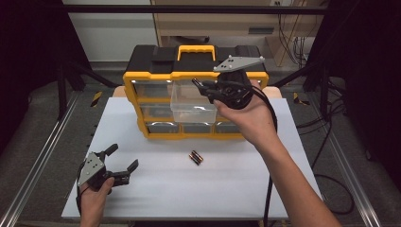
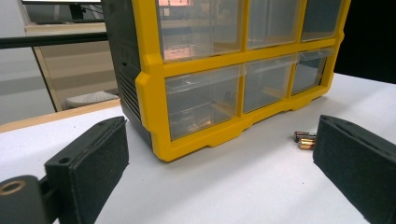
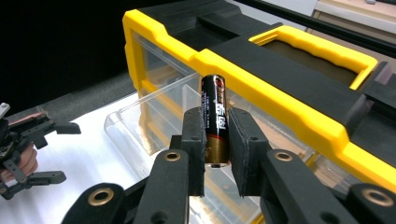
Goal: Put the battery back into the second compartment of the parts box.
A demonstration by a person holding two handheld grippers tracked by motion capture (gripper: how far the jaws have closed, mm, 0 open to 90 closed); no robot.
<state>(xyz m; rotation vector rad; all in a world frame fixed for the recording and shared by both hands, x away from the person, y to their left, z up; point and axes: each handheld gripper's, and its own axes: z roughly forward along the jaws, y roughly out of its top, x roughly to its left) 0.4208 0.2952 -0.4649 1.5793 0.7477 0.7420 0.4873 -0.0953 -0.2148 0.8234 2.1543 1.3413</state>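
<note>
**Battery poised over open drawer of parts organiser**

Right gripper (image 3: 217, 140), nearly closed, pinches a single battery (image 3: 215, 119) between its two black pads and holds it upright above the pulled-out clear drawer (image 1: 191, 105) in the middle of the yellow-and-black organiser (image 1: 142, 78). In the right gripper view the cell stands on end, its upper half clear of the pads, with the drawer's transparent rim just below and behind it. Two more batteries (image 1: 196, 157) lie side by side on the white table (image 1: 246, 189), in front of the cabinet and well apart from both hands. At the near left edge of the table the left gripper (image 1: 124, 161) rests low with its jaws spread wide and nothing between them.

The likely trouble from here lies in the release. The pads grip only the lower part of the cell, so an early or tilted opening could let it topple, strike the drawer's rim and roll onto the table. A drawer pulled this far out may also tip or slide if the gripper knocks it.

Whether the drawer already holds anything is hard to judge: its clear walls blend with the bins behind, and the hand covers part of it from above. The organiser's right-hand bins sit behind the person's wrist.
</note>
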